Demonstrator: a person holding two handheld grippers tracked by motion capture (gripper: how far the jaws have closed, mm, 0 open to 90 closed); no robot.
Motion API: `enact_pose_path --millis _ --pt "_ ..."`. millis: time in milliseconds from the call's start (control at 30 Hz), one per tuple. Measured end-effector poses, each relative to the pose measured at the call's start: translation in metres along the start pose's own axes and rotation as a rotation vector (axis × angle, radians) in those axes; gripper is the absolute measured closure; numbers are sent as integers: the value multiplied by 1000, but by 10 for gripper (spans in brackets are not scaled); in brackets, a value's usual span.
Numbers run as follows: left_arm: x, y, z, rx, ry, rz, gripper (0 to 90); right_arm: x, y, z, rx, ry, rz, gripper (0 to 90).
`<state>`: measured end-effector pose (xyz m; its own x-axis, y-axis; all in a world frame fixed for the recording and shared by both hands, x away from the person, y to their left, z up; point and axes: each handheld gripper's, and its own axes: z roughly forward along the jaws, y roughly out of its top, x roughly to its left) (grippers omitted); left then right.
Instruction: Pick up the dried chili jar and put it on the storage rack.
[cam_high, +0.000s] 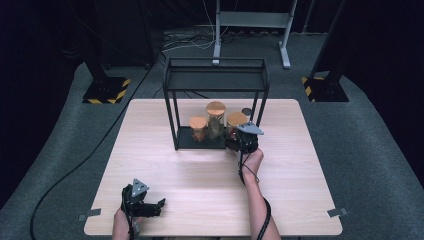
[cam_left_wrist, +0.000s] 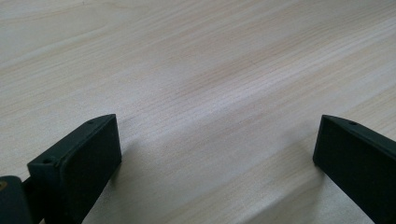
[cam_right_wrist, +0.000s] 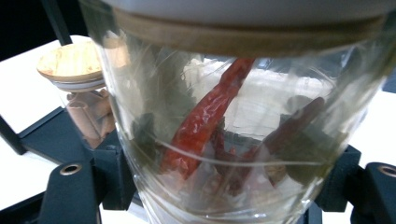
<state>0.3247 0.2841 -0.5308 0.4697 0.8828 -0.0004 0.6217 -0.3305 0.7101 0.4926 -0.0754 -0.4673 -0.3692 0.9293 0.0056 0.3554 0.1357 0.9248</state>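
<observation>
**Right gripper clamping the chilli jar at the rack's edge**

In the high view, the right gripper (cam_high: 239, 144) is sitting just past the table's centre, toward two o'clock from it, at the front right corner of the black wire rack (cam_high: 216, 75). Its jaws are pressing on either side of a glass jar with a wooden lid (cam_high: 236, 120), the rightmost of three jars at the rack's base. The right gripper view is looking straight at that chilli jar (cam_right_wrist: 233, 135): the glass wall is standing between the two black jaws, one at seven o'clock and one at five o'clock in that picture, and dried red chillies are showing inside, under a wooden lid band at twelve o'clock. Whether the jar's bottom is resting on the rack's tray or hanging just over it, I cannot tell.

A shorter jar (cam_right_wrist: 81, 88) holding brown sticks is standing at ten o'clock in the right gripper view, on the dark tray. In the high view this short jar (cam_high: 198, 128) is at the left, with the tall jar (cam_high: 216, 119) in the middle.

The left gripper (cam_high: 150, 206) is lying at the table's (cam_high: 165, 160) seven o'clock corner, near the front edge. Its jaws are standing wide apart over bare wood in the left gripper view, with nothing between them.
</observation>
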Motion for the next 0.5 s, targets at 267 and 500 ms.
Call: enact_pose_path --millis 267,500 --pt "0 0 0 0 0 0 3 4 -5 6 5 2 13 244" --pt "0 0 0 1 0 1 3 8 -4 13 -3 -3 16 244"
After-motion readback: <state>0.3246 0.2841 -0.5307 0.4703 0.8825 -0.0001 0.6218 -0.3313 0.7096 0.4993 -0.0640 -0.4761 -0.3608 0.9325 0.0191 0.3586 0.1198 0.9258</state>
